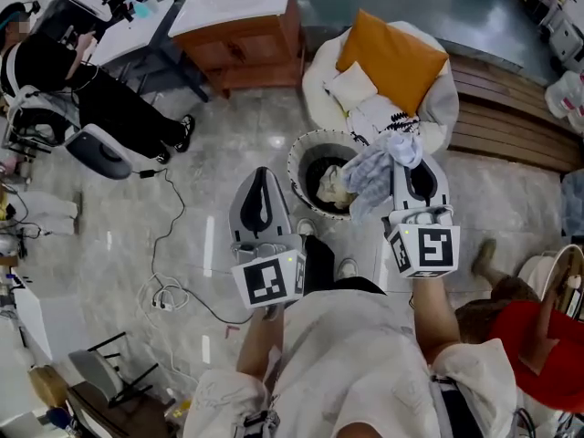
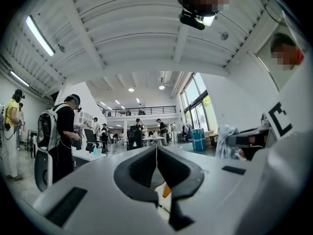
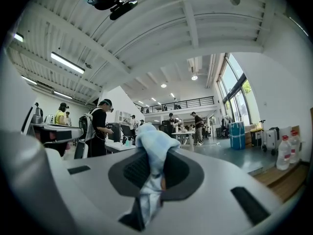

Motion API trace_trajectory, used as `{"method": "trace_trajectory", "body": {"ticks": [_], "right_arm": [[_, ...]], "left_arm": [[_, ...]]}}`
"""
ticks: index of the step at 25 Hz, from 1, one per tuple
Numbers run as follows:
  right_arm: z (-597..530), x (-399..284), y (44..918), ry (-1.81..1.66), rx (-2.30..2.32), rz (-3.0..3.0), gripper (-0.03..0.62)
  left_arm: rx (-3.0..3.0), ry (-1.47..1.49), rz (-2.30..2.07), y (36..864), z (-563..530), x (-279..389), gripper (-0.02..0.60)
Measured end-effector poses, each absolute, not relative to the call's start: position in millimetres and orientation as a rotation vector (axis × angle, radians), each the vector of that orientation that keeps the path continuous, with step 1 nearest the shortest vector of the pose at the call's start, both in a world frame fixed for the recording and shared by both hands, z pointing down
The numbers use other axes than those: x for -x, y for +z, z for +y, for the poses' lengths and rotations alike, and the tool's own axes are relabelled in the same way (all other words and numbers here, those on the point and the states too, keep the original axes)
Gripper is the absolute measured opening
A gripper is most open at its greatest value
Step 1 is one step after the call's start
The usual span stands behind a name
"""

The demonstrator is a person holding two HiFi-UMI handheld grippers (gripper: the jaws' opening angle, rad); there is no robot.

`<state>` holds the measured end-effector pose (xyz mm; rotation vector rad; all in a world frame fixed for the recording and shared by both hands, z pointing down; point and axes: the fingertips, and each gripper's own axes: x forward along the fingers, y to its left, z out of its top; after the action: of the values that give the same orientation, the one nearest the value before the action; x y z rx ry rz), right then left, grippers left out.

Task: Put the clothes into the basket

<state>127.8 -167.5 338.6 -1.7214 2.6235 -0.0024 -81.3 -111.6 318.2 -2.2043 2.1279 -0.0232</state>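
While a cushioned chair [image 1: 440, 103] crowds the basket's [image 1: 297, 158] far side, the right gripper [image 1: 418, 167] clenches a crumpled pale-blue cloth [image 1: 370, 172] above its rim; the left gripper [image 1: 261, 177], beside the basket, is closed and empty.

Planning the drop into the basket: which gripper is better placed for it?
Right, likely: the right gripper is shut on the pale blue garment at the basket rim; the left gripper is shut, empty.
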Motion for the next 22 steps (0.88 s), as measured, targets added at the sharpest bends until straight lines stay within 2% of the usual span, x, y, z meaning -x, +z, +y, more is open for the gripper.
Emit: {"method": "trace_trajectory", "body": {"ticks": [12, 22], "right_arm": [[-245, -77, 355, -0.025, 1.778, 2.672, 0.031], [-298, -29, 444, -0.227, 1.842, 2.832, 0.031]], "left_arm": [[2.311, -0.046, 2.007, 342, -211, 122, 0.008], [2.412, -0.093, 1.989, 395, -272, 155, 0.008]]}}
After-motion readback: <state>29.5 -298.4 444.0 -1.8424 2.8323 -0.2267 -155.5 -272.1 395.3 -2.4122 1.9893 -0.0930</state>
